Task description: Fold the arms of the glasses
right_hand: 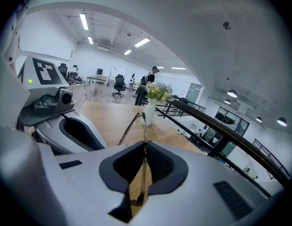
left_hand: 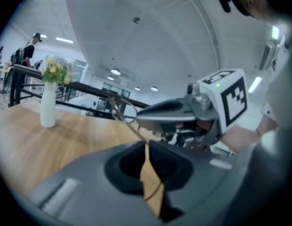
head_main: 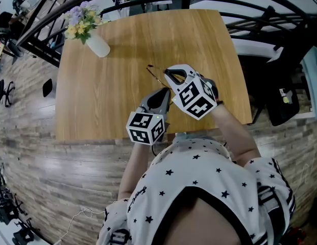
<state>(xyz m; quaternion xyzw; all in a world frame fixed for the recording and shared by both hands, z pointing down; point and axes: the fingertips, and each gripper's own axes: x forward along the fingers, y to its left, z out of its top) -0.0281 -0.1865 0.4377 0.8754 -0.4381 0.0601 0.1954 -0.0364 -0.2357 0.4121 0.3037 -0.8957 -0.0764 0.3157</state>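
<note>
The thin gold-rimmed glasses [head_main: 157, 76] hang above the wooden table [head_main: 97, 101], held between both grippers. My left gripper [head_main: 164, 94] is shut on one slim arm of the glasses [left_hand: 131, 125], which runs out between its jaws toward the rim. My right gripper [head_main: 171, 76] is shut on the other arm [right_hand: 144, 126]; a second thin bar [right_hand: 126, 132] slants off to the left. In the left gripper view the right gripper [left_hand: 183, 112] sits just beyond the glasses. In the right gripper view the left gripper [right_hand: 66, 124] is close on the left.
A white vase of flowers [head_main: 97, 44] stands at the table's far left corner, also visible as the vase [left_hand: 48, 108] and the vase [right_hand: 149, 111]. A black railing [head_main: 163, 1] runs behind the table. The near table edge [head_main: 97, 137] lies just under the grippers.
</note>
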